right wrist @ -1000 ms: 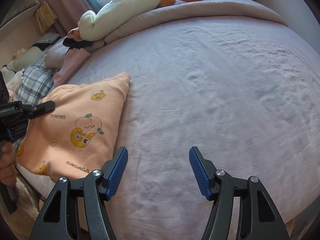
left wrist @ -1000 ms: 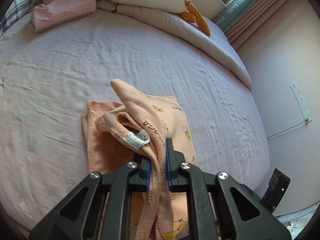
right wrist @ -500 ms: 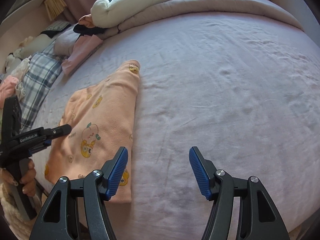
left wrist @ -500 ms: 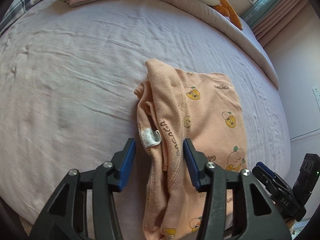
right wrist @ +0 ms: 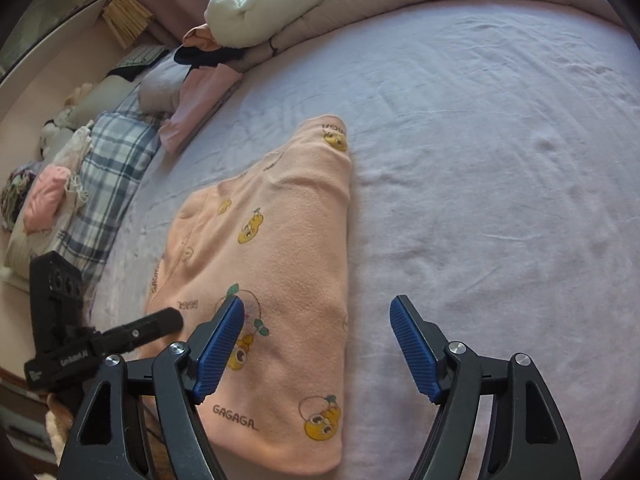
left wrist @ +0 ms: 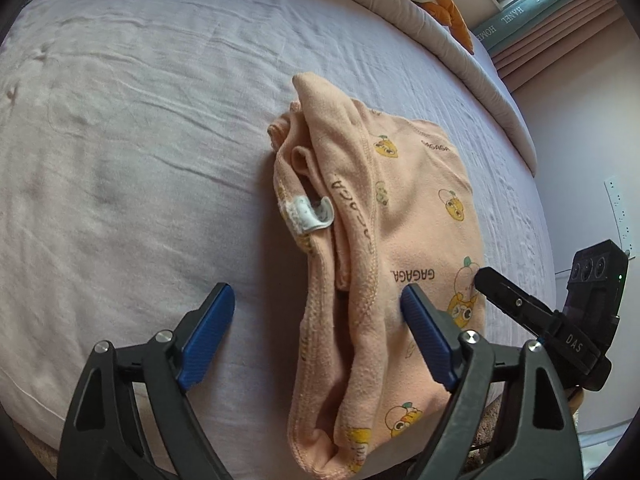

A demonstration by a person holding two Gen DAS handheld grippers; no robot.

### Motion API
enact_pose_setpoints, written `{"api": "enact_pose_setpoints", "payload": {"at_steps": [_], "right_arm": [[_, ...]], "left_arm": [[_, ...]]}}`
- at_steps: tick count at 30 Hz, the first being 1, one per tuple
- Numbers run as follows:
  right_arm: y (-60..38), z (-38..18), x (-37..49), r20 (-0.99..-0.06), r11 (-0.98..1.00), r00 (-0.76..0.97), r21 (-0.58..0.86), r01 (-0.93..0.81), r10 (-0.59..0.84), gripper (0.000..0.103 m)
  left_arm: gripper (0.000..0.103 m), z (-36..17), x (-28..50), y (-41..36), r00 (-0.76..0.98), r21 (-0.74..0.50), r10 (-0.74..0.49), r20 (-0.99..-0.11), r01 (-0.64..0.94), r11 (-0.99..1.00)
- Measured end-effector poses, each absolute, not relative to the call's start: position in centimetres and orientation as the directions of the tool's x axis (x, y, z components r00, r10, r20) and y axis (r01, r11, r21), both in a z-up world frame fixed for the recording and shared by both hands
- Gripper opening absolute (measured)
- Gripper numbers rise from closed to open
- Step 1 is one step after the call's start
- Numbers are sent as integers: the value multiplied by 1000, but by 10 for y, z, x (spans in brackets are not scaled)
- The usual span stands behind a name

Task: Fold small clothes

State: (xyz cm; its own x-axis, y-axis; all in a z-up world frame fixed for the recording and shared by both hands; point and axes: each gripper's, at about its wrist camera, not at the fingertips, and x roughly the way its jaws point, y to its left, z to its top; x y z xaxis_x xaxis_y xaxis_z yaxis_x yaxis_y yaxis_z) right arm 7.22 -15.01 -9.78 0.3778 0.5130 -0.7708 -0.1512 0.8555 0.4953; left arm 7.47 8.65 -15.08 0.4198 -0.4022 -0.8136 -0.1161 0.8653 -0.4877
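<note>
1. A small peach garment (left wrist: 420,216), printed with cartoon fruit and lettering, is seen lying on the bed (left wrist: 140,120) near its front edge, partly folded, its right part flat and smooth.
2. Along the garment's left side a bunched ridge of loose layers is seen, with a white label (left wrist: 308,216) turned up on it.
3. The fabric is judged soft, light and limp, a fleecy knit; it is expected to drape and sag when lifted and not to slip much on the sheet.
4. A hold is best taken at a hemmed edge or corner, through all layers at once, so that the fold is not pulled apart; the bunched ridge is judged to need flattening first.
5. The left hand-held gripper (left wrist: 316,332) is seen wide open, its jaws having just been opening; the ridge lies between them, and no pad is seen to press on it.
6. The right hand-held gripper (right wrist: 316,348) is also open and empty, having just widened, and it hovers over the garment's near right edge.
7. The bed is covered by a pale lilac, wrinkled sheet, soft and yielding.
8. At the far side a rolled quilt (right wrist: 400,4), a white plush toy (right wrist: 280,4), a plaid pillow (right wrist: 108,172) and other clothes are seen; curtains (left wrist: 560,24) and a wall socket (left wrist: 618,216) are seen to the right.
</note>
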Motion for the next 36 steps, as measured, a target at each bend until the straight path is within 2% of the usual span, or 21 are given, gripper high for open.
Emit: {"api": "enact_pose_setpoints", "payload": {"at_steps": [4,9,11,13,14,16,19,21,27,36], "right_arm": [[-140,-105,78,-768,841,346,517,-161,539,75],[-133,-106,84,-753,824,336,535,-187,566,75],[-129,-108,86,-752,823,337,534,-192,567,75],[-127,-108,84,-763,841,354,504,-199,541,63],[-128,-108,84,-769,849,361,490,-198,528,59],[-131,-107,83,-762,845,367,498,-193,533,42],[-132,-100,80,-753,844,382,495,-206,535,32],[-128,-93,77,-757,856,401,464,-226,516,30],[-134,-64,69,-727,873,483,403,-275,488,30],[-167,-40,71,-677,898,592,368,-240,436,30]], "left_arm": [[89,-150,74,82,440,-487,-398,-805,-106,867],[87,-152,80,75,453,-501,-412,-791,-92,861],[72,-154,80,69,449,-520,-438,-779,-73,851],[44,-157,81,61,420,-565,-497,-760,-47,824],[42,-159,82,58,405,-579,-513,-757,-52,814],[36,-158,81,55,407,-574,-507,-760,-55,817],[32,-149,79,48,419,-554,-487,-766,-45,831],[32,-141,77,41,429,-526,-467,-773,-23,850],[31,-113,73,22,465,-511,-469,-751,40,859],[31,-81,85,-15,517,-484,-491,-702,159,860]]}}
